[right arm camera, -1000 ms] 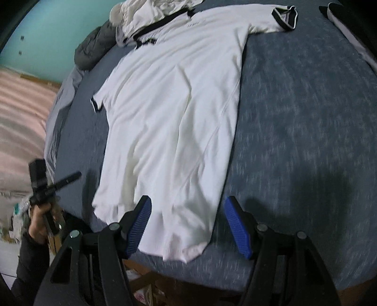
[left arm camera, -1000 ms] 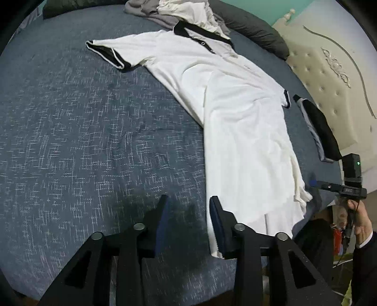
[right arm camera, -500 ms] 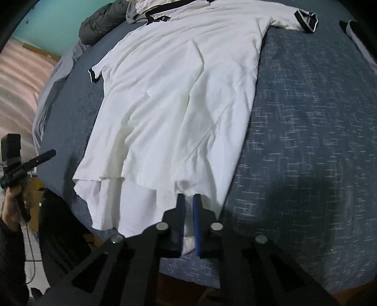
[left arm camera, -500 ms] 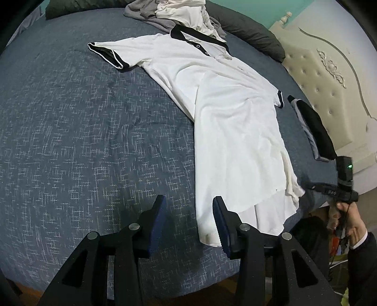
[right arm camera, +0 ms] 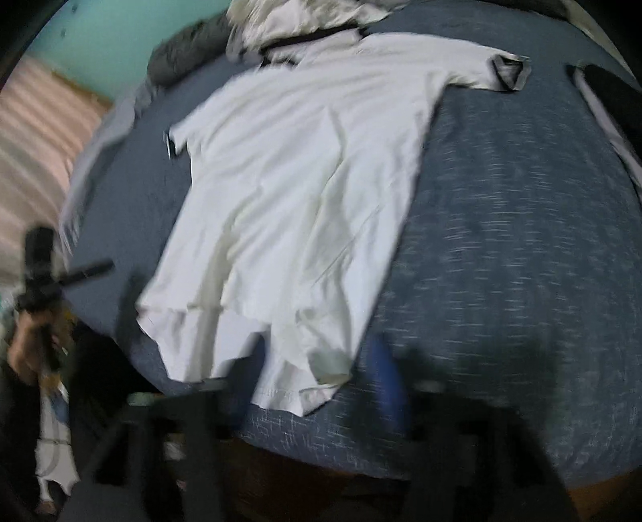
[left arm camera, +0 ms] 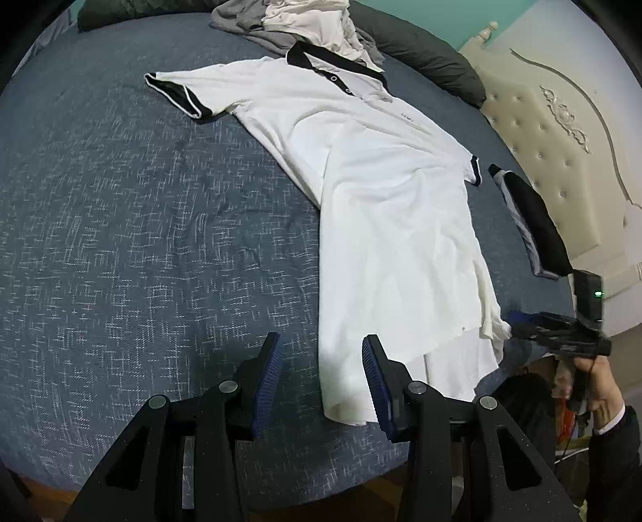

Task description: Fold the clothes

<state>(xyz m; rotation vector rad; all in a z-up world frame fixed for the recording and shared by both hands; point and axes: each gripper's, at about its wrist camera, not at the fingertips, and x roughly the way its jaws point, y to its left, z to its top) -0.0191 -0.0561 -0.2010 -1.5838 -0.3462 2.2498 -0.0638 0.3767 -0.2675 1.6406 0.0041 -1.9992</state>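
Observation:
A white polo shirt (left arm camera: 385,209) with a black collar and black sleeve trim lies spread on the blue bedcover (left arm camera: 140,241), its hem at the near edge of the bed. My left gripper (left arm camera: 321,373) hovers open over the hem's left corner, and the shirt's side edge runs between its fingers without being pinched. In the right wrist view the same shirt (right arm camera: 305,192) shows, its hem rumpled. My right gripper (right arm camera: 317,381) is blurred, its jaws opening over that hem with the pads off the cloth. It also appears at the hem's far corner (left arm camera: 521,321).
A heap of grey and cream clothes (left arm camera: 313,24) and a dark pillow (left arm camera: 421,52) lie at the head of the bed. A folded black garment (left arm camera: 533,225) sits beside the cream tufted headboard (left arm camera: 561,140). The bed's edge runs just below both grippers.
The right gripper's jaws stood apart a second ago, were shut at the shirt's hem half a second ago, and now stand apart again in a blurred, rolled view. The left gripper has barely moved.

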